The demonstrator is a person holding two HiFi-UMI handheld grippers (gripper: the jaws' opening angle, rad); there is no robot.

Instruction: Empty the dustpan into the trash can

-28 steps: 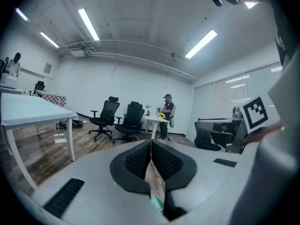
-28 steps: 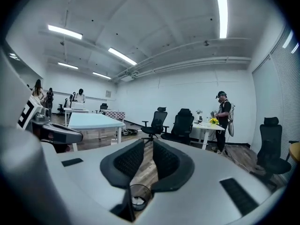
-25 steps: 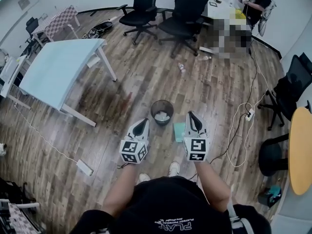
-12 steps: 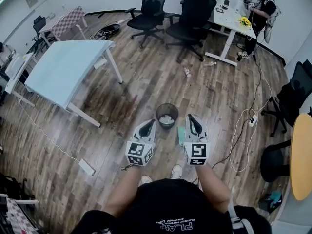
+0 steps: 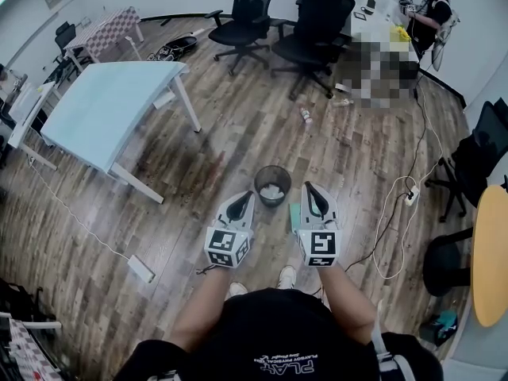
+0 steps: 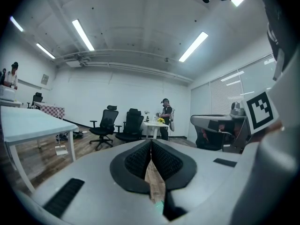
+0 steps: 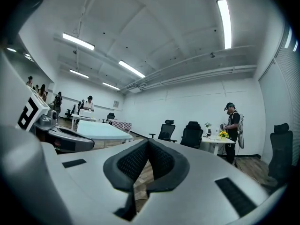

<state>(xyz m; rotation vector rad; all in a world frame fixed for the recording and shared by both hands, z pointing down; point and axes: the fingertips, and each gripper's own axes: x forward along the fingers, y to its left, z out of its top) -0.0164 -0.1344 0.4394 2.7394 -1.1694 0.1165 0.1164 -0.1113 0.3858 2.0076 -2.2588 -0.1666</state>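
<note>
In the head view a black mesh trash can [image 5: 272, 185] stands on the wooden floor just ahead of me, with white paper inside. A teal dustpan [image 5: 294, 214] lies flat on the floor to the right of the can, partly hidden by my right gripper [image 5: 309, 187]. My left gripper [image 5: 244, 198] hangs to the left of the can. Both point forward side by side above the floor. In the left gripper view the left gripper [image 6: 151, 142] is shut and empty. In the right gripper view the right gripper [image 7: 148, 142] is also shut and empty.
A light blue table [image 5: 103, 109] stands at the left and black office chairs [image 5: 246, 14] at the back. A bottle [image 5: 305, 116] lies on the floor beyond the can. A white cable and power strip [image 5: 410, 197] run at the right, near a yellow round table [image 5: 488, 252]. A person [image 5: 429, 10] stands far back right.
Both grippers have risen slightly and stay side by side, the right a little more than the left. The head view has shifted a bit. The can and dustpan have not moved.
</note>
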